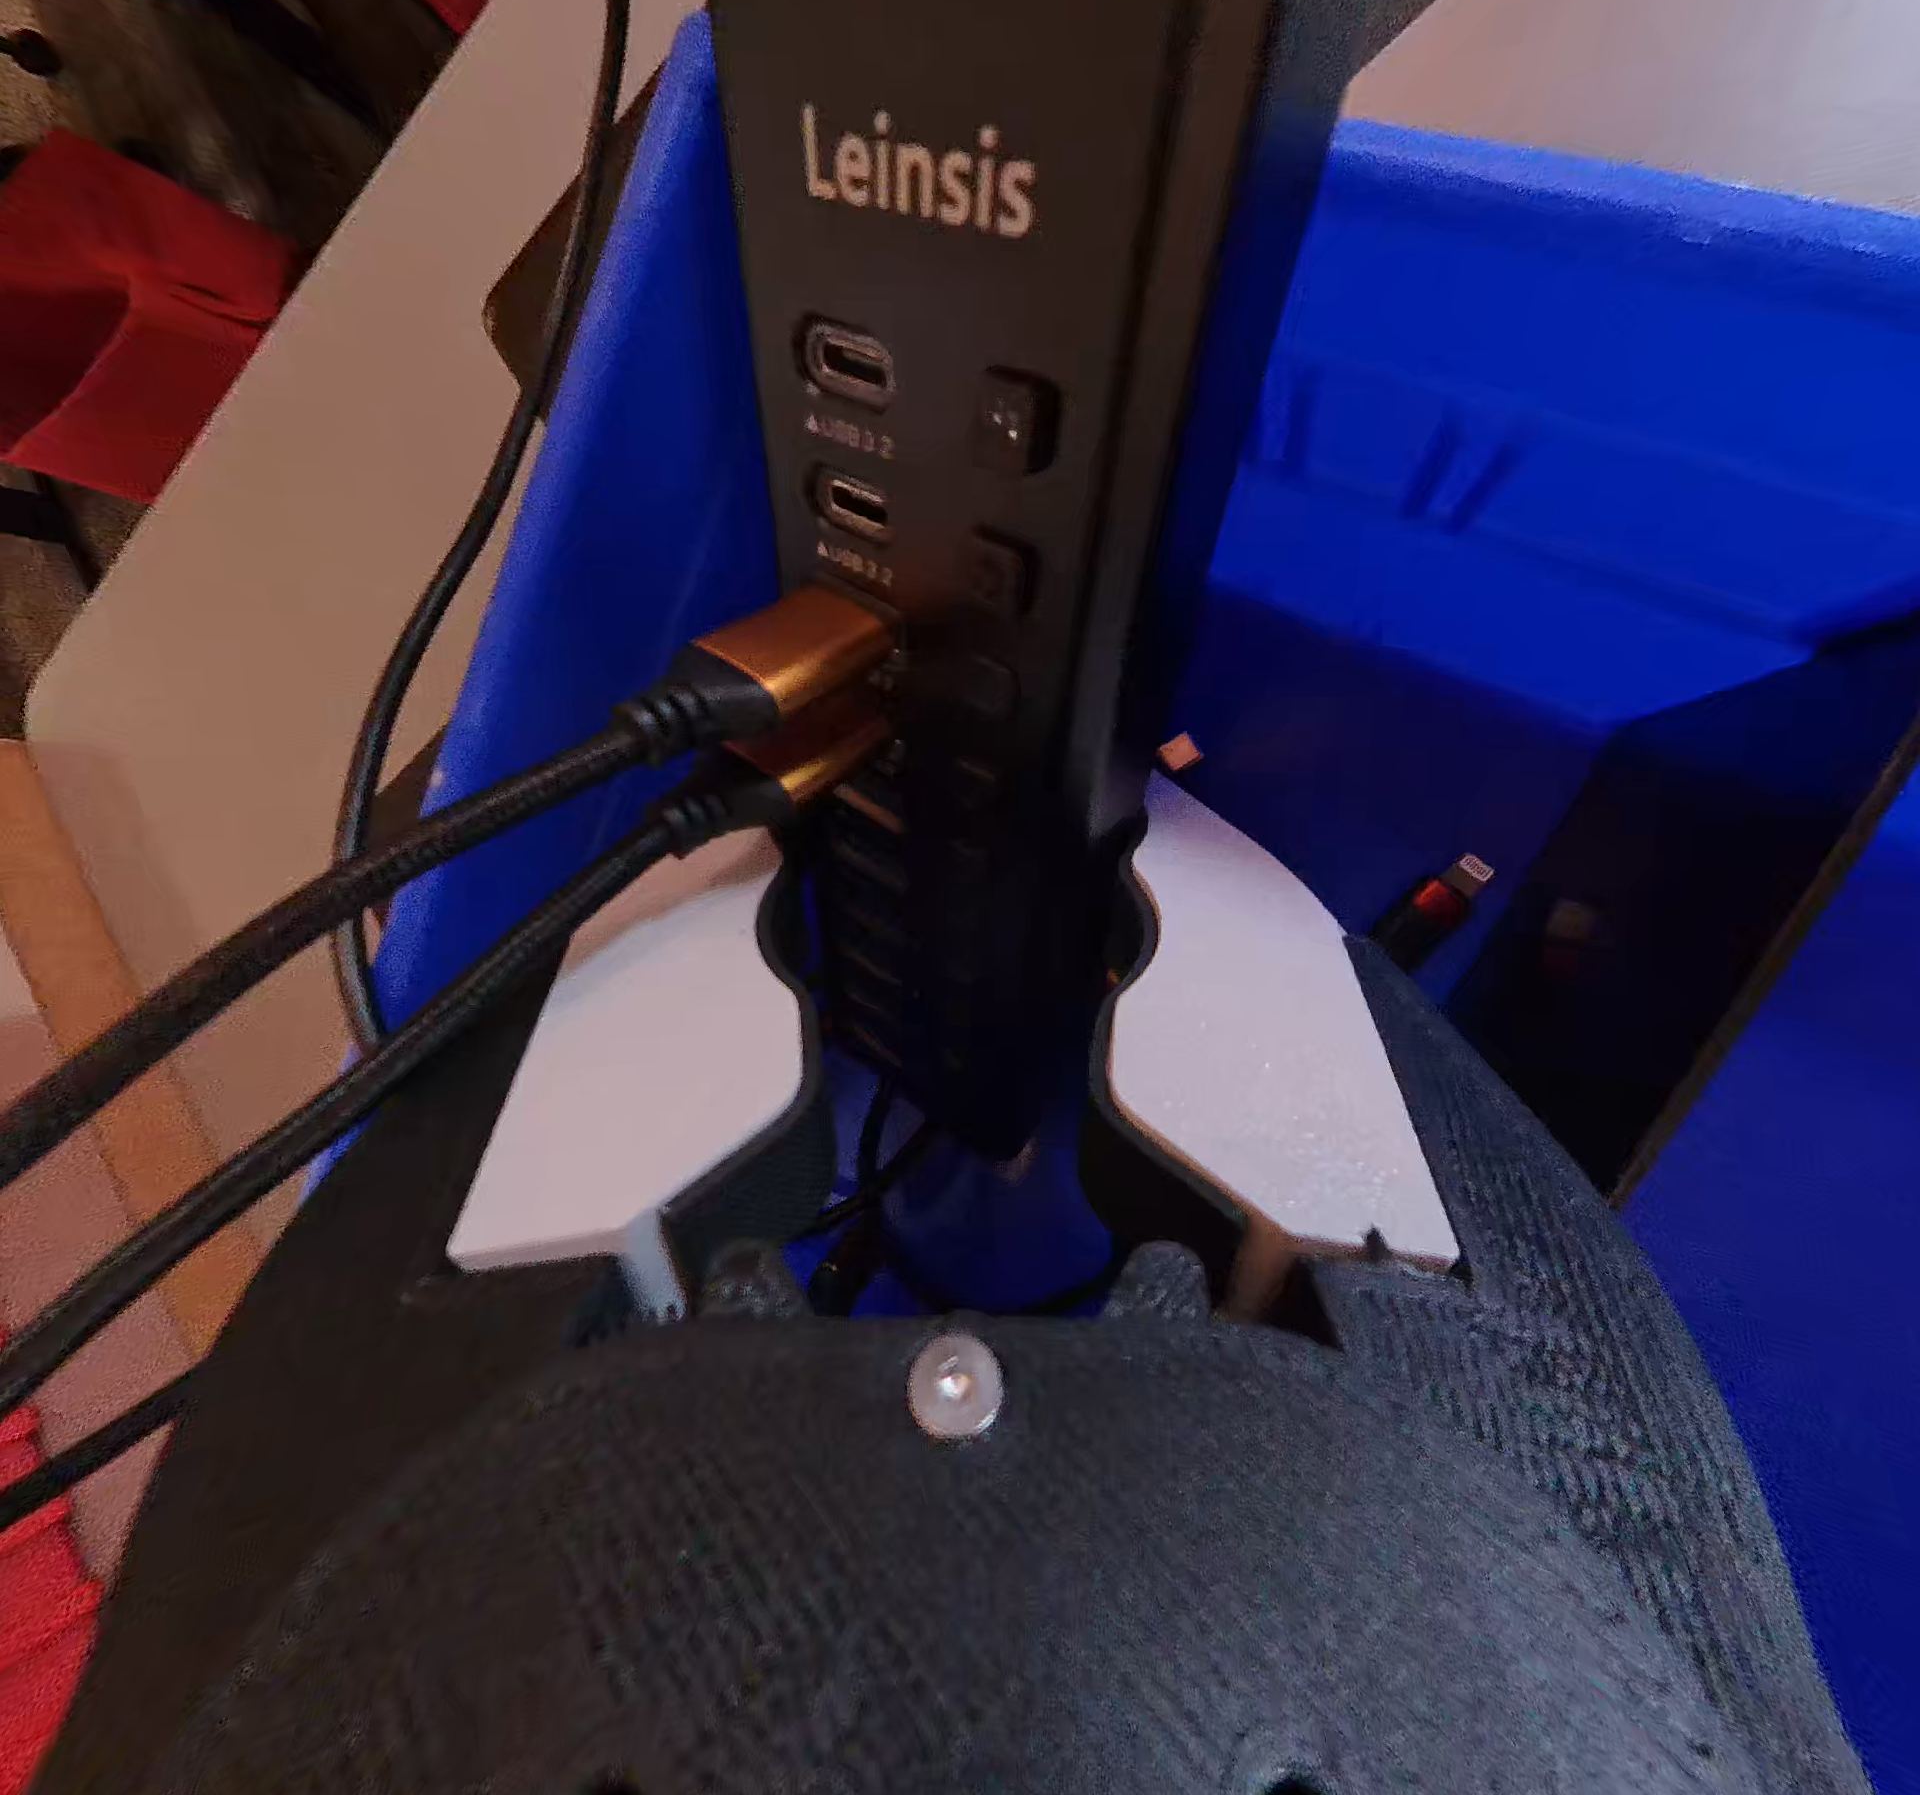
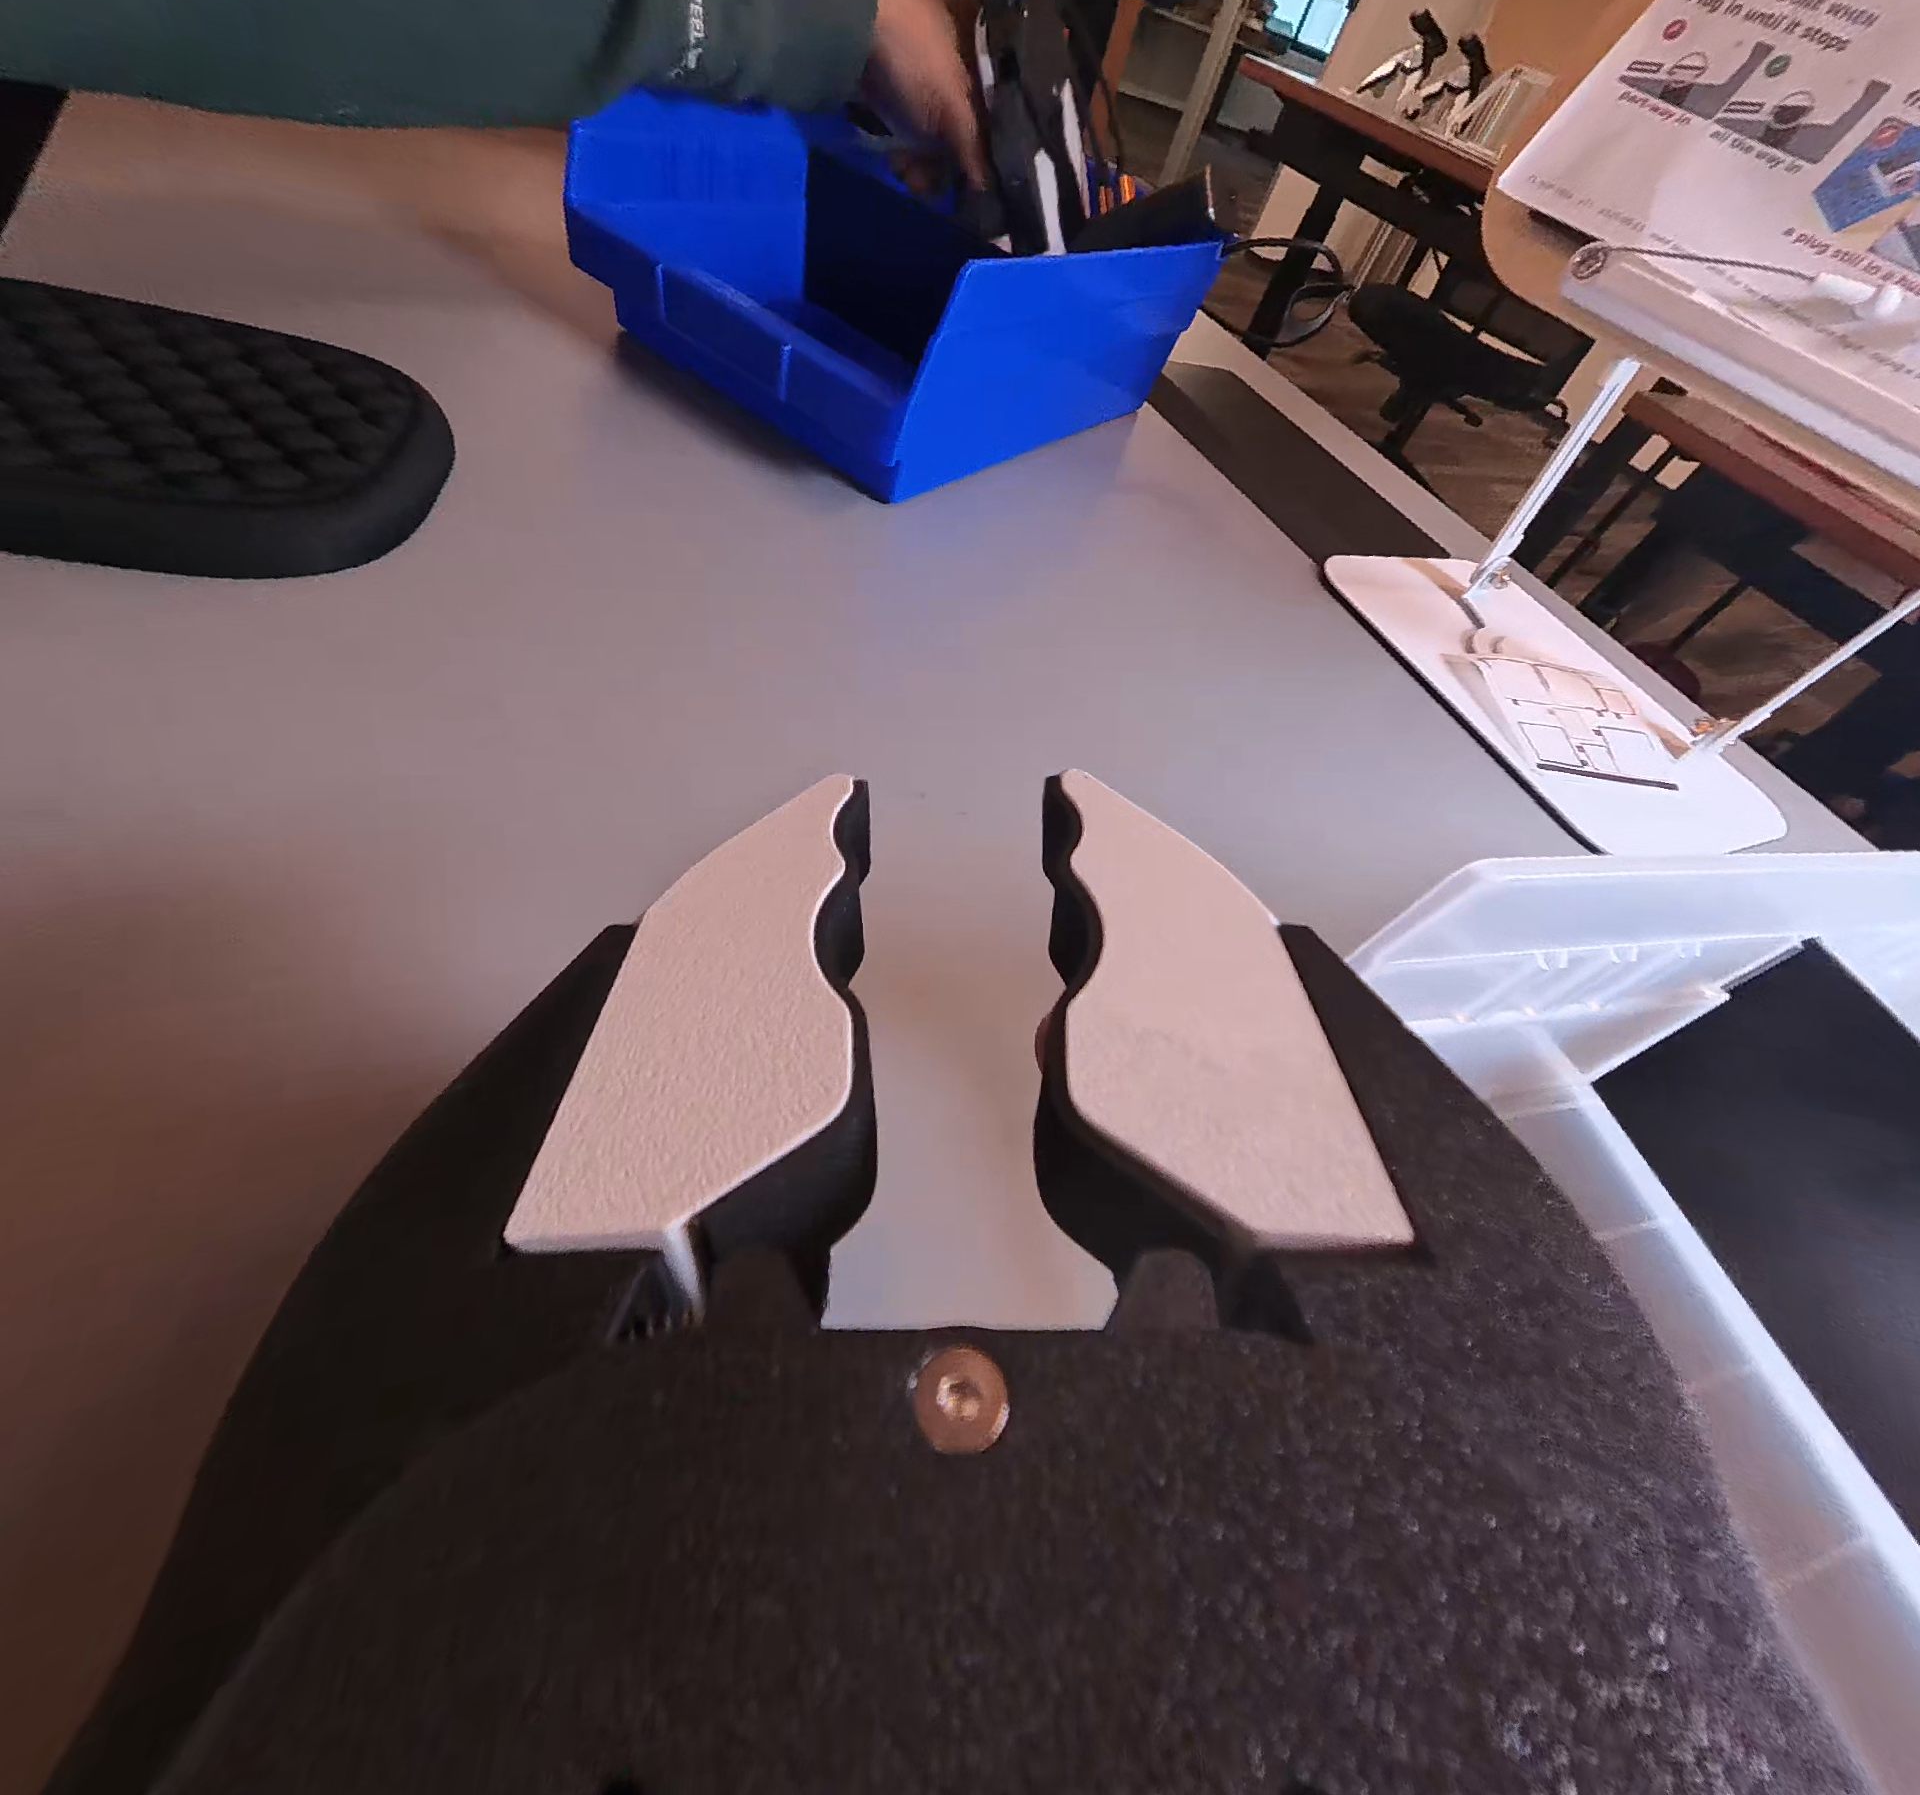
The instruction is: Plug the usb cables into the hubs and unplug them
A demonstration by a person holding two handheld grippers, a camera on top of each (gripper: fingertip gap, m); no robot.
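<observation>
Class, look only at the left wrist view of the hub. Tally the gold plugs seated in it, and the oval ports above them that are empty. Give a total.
Gold plugs seated in the hub: 2
Empty oval ports above them: 2
Total: 4

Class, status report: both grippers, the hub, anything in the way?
Left gripper shut on hub over blue bin. Right gripper open, empty. Two cables plugged in.

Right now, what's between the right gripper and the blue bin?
Only bare grey table lies between the right gripper and the blue bin, as the right wrist view shows.
</observation>
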